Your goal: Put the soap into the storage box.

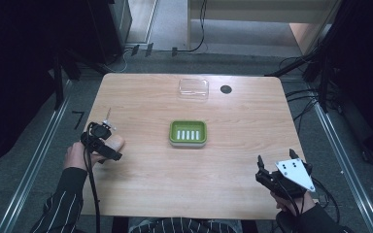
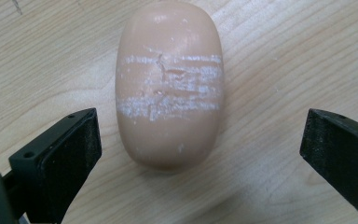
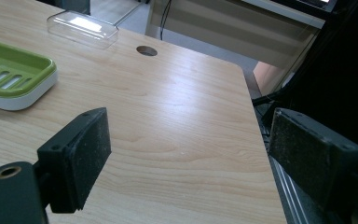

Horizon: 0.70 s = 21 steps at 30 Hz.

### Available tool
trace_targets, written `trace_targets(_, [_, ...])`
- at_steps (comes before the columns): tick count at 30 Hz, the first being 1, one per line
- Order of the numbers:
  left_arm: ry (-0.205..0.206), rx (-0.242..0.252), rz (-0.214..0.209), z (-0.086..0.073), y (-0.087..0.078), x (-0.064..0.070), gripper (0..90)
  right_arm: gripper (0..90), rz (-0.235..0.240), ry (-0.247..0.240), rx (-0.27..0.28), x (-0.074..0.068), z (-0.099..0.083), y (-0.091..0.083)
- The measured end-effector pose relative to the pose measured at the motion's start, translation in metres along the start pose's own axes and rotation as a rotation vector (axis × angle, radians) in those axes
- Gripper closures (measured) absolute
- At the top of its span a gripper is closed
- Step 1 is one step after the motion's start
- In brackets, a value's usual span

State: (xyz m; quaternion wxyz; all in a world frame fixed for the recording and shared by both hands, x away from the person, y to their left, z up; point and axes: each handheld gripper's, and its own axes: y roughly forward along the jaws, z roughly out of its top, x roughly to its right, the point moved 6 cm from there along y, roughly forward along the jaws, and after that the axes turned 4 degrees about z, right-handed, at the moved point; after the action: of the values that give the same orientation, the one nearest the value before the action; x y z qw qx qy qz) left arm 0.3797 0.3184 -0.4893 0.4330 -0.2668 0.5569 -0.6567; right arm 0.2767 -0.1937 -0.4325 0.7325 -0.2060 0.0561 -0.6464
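Note:
A peach-coloured soap bar [image 2: 170, 88] with white scratch marks lies on the wooden table [image 1: 175, 179] near its left edge. My left gripper [image 2: 199, 126] hovers open over the soap bar [image 1: 115, 141], one jaw on each side and neither touching it. In the high view the left gripper [image 1: 104, 143] sits in a hand at the table's left. A green slotted soap dish [image 1: 188, 123] stands empty at the table's centre. My right gripper [image 1: 275, 156] is open near the front right corner, with nothing between its jaws [image 3: 191, 123].
A clear plastic lid [image 1: 193, 89] lies at the back of the table, with a round cable hole [image 1: 226, 89] to its right. The right gripper view shows the soap dish [image 3: 37, 70], the lid [image 3: 81, 28], the hole [image 3: 146, 50] and the table's right edge.

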Motion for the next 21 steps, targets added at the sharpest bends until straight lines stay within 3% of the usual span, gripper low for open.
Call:
trace_targets(5, [-0.008, 0.015, -0.017, 0.007, 0.000, -0.001, 0.0, 13.6, -0.001, -0.002, -0.002, 0.000, 0.000, 0.001])
trace_targets(10, [-0.005, 0.016, -0.004, 0.016, 0.002, -0.008, 0.0, 13.6, 0.002, 0.004, -0.001, 0.000, 0.000, 0.000])
trace_targets(16, [0.014, 0.012, -0.022, 0.023, 0.007, -0.009, 8.6, 13.6, 0.001, -0.005, 0.000, -0.001, 0.000, 0.000])
trace_targets(21, [0.032, -0.013, -0.008, 0.025, 0.010, -0.012, 17.5, 13.6, -0.003, -0.001, 0.005, 0.000, 0.000, 0.000])
